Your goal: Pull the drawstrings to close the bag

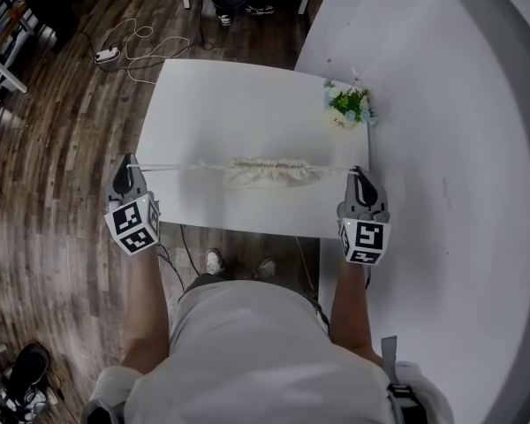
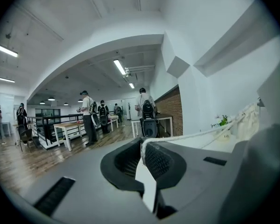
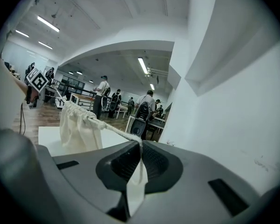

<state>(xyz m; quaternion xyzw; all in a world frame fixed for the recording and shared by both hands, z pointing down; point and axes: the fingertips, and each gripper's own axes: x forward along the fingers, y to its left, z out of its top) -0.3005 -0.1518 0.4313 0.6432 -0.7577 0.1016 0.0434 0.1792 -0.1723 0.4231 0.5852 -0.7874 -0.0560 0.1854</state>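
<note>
Bag (image 1: 272, 172) on table (image 1: 221, 104) | left tool (image 1: 128, 162), right tool (image 1: 356, 173) clamped on taut drawstrings (image 1: 181, 166) | plant (image 1: 348, 104) at far corner

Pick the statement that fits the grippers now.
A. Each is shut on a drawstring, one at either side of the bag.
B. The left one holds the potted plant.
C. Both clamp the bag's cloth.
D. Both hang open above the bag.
A: the left gripper and the right gripper each pinch a drawstring stretched out from the gathered bag.
</note>
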